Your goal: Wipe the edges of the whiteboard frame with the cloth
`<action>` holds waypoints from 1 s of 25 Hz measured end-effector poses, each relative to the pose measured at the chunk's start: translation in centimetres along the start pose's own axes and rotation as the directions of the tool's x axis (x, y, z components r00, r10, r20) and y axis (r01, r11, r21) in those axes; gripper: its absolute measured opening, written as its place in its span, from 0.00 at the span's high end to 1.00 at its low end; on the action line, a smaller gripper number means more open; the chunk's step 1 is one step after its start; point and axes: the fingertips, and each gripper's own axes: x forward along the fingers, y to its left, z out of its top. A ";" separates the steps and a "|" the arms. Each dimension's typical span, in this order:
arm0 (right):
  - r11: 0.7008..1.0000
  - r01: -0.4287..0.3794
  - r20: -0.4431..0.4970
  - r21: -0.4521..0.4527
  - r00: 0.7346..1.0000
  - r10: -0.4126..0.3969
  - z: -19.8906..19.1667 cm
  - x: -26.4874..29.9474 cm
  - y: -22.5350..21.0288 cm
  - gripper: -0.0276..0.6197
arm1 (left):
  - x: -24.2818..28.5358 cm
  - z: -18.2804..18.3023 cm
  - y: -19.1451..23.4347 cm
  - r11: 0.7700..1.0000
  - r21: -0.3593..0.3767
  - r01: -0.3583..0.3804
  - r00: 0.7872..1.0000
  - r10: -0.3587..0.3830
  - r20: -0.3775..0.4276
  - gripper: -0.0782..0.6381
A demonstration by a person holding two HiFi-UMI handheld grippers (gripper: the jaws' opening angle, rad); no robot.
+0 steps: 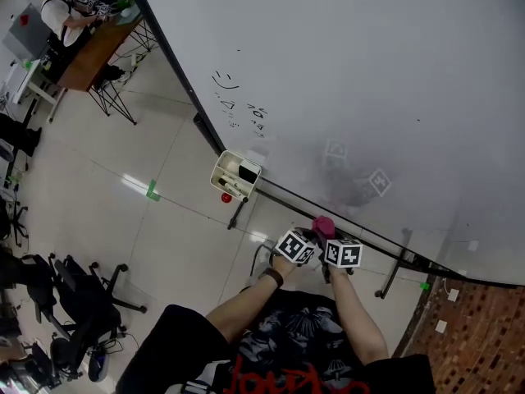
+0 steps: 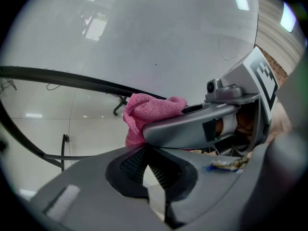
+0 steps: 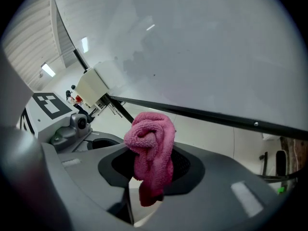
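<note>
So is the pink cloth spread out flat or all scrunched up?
Scrunched up. The pink cloth is a bunched lump pinched between the jaws of the right gripper, with one end dangling below.

A: Room along the bottom frame edge?
B: Rail runs open to the right. Marker tray blocks it on the left, and a stand leg hangs below. Left gripper crowds the right gripper.

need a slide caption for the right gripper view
Right gripper holds a pink cloth in its jaws near the black whiteboard frame.
</note>
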 end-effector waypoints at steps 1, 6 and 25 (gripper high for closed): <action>1.000 0.006 -0.007 -0.005 1.000 -0.006 -0.2 0.3 0.3 0.76 | -0.2 -0.3 0.3 1.000 -0.007 0.007 1.000 -0.007 0.004 0.89; 0.999 0.001 -0.044 -0.034 0.999 -0.002 -0.6 0.9 1.4 0.76 | -0.7 -1.4 0.9 0.999 -0.042 0.006 1.000 -0.005 0.010 0.89; 0.955 -0.258 -0.097 -0.144 0.964 0.246 0.8 5.9 11.5 0.76 | -9.0 -3.9 7.1 0.956 -0.167 -0.241 0.968 0.249 0.023 0.89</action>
